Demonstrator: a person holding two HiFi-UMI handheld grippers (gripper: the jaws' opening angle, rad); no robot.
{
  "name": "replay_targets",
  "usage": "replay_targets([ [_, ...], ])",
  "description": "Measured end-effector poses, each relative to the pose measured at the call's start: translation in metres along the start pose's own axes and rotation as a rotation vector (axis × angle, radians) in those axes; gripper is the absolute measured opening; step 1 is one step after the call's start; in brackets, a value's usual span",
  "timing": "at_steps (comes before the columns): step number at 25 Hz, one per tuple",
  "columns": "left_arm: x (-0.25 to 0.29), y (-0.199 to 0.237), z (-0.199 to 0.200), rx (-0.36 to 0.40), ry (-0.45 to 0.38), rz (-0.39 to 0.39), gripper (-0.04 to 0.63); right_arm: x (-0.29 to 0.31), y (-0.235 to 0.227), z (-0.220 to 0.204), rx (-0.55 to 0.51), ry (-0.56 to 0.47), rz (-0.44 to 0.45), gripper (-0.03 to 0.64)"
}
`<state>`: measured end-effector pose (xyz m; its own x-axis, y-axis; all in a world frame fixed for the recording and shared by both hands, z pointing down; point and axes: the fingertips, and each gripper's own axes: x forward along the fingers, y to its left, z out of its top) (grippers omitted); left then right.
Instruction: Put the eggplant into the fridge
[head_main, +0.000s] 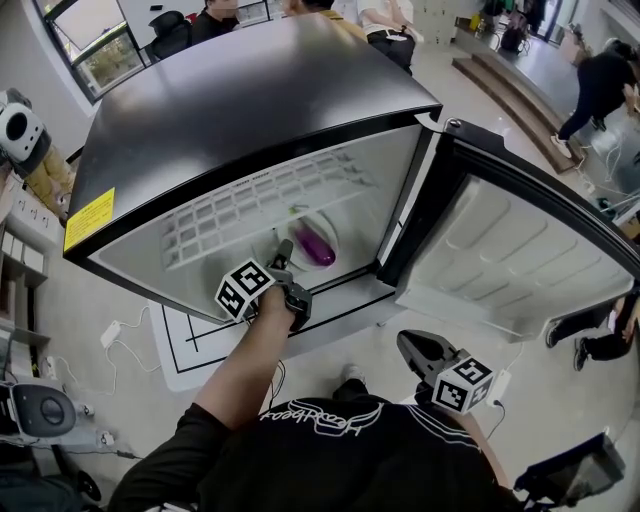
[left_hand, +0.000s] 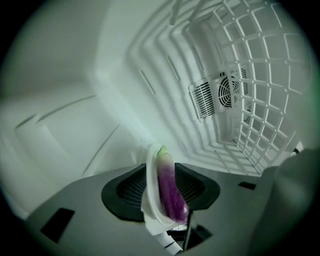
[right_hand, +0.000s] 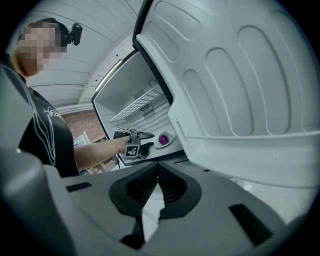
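Overhead, the fridge (head_main: 250, 90) stands with its door (head_main: 520, 250) swung wide. The left gripper (head_main: 283, 250) reaches inside, and the eggplant (head_main: 318, 247) lies on the fridge floor just past its tips. The right gripper (head_main: 410, 350) hangs outside, below the door and well apart from both.

Along the left gripper (left_hand: 161, 167), the jaws stand wide apart. The eggplant (left_hand: 171, 192) rests on a white plate (left_hand: 150, 190) in line with the gap; the pads seem clear of the plate, though the angle makes that hard to judge. A wire shelf (left_hand: 260, 100) and a fan vent (left_hand: 220, 95) lie beyond.

From the right gripper (right_hand: 156, 165), its jaws meet at the tips with nothing between them. Far off, the left gripper (right_hand: 145, 141) points at the plate (right_hand: 169, 142) and eggplant (right_hand: 163, 138).
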<state>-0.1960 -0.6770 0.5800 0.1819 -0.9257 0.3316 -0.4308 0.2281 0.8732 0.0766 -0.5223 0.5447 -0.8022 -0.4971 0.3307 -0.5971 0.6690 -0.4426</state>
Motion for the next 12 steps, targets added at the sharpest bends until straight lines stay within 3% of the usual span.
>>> replay_targets([
  [4, -0.003, -0.004, 0.002, 0.092, 0.0, 0.001, 0.181, -0.004, 0.003, -0.001, -0.001, 0.002, -0.003, 0.006],
  [8, -0.013, -0.007, 0.001, 0.093, 0.004, -0.018, 0.184, -0.009, 0.008, -0.002, -0.003, 0.0, -0.005, 0.006],
  [12, -0.036, -0.016, -0.007, 0.186, 0.02, -0.064, 0.184, -0.014, 0.016, -0.003, -0.009, -0.006, -0.002, 0.006],
])
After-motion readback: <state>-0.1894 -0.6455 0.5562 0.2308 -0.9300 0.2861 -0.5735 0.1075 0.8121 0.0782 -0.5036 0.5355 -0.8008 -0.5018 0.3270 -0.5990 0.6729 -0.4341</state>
